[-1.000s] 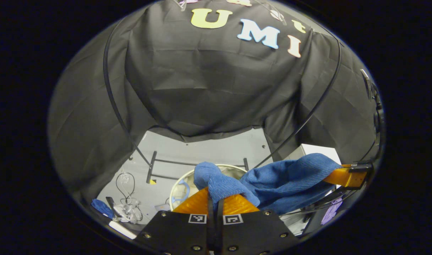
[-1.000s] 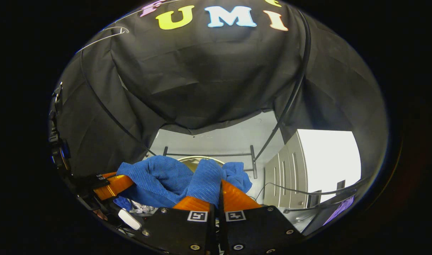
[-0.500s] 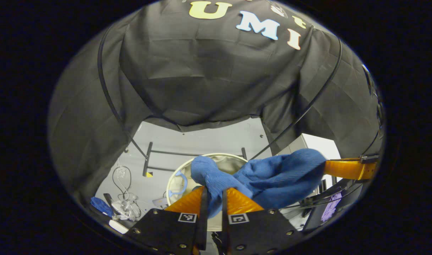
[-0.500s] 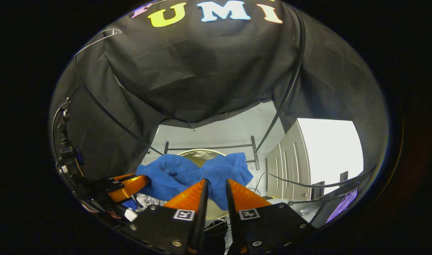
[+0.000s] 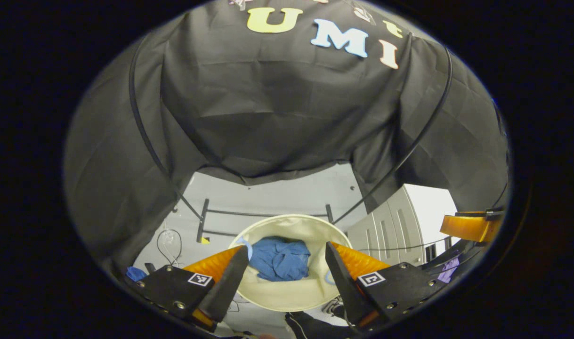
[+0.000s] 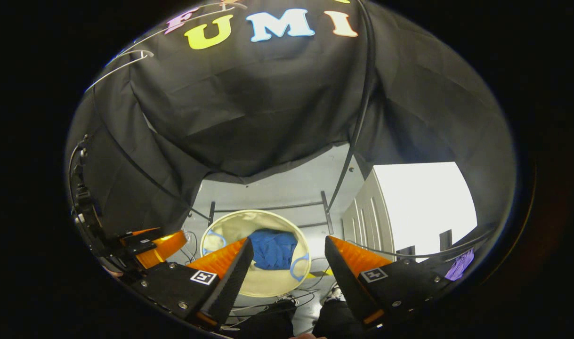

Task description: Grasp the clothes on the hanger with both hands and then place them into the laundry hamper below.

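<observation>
And there it lies: the blue clothes (image 5: 279, 258) sit crumpled in the bottom of the laundry hamper (image 5: 287, 296), a round, cream-walled tub standing on the pale floor (image 5: 268, 197) with its mouth wide open to both cameras. The left gripper (image 5: 287, 258) hangs directly above the hamper, fingers spread wide apart, nothing between them, just a clean look down at the fabric below. Same story in the right gripper view: the right gripper (image 6: 289, 249) is poised over the hamper with its jaws splayed and empty, the blue clothes (image 6: 272, 249) resting inside on the hamper's floor, well within the rim (image 6: 230, 216). From the left gripper view the right gripper also peeks in off to the hamper's right, up at the edge of the shot, and the right gripper view shows the left gripper off to the hamper's left. A dark metal stand (image 5: 263, 214) sits just behind the hamper, against the booth cloth. Judging from how things lie, the garment is in the hamper and neither tool holds any cloth, so the placing looks done; nothing seems left but to draw both grippers clear.
</observation>
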Action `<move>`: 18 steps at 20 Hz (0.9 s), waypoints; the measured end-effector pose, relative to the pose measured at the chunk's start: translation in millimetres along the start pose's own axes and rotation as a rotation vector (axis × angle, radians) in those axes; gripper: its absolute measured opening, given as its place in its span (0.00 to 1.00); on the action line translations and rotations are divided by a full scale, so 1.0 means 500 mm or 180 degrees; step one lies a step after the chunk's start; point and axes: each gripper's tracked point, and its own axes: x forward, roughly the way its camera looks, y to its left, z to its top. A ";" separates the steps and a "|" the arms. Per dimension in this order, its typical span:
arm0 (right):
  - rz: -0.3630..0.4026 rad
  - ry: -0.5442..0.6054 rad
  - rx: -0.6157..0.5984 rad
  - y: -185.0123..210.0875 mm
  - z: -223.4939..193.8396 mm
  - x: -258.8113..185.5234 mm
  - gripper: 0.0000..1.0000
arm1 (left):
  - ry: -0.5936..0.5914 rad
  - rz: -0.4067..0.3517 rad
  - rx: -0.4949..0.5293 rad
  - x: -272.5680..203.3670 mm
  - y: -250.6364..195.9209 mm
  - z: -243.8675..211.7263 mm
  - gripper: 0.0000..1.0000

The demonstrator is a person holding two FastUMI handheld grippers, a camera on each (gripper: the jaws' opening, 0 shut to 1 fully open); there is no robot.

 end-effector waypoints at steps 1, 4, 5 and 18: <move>0.0023 -0.0065 0.0034 -0.011 0.020 -0.002 0.95 | -0.0087 0.0060 -0.0011 -0.019 -0.007 0.022 0.96; 0.0149 -0.0233 0.0108 -0.049 0.076 -0.010 0.92 | -0.0344 0.0285 -0.0045 -0.087 -0.041 0.079 0.95; 0.0201 -0.0284 0.0105 -0.063 0.094 -0.017 0.92 | -0.0427 0.0347 -0.0079 -0.108 -0.060 0.097 0.94; 0.0781 -0.1765 -0.0191 -0.245 0.377 -0.215 0.96 | -0.2175 0.0762 -0.0331 -0.461 -0.352 0.397 0.94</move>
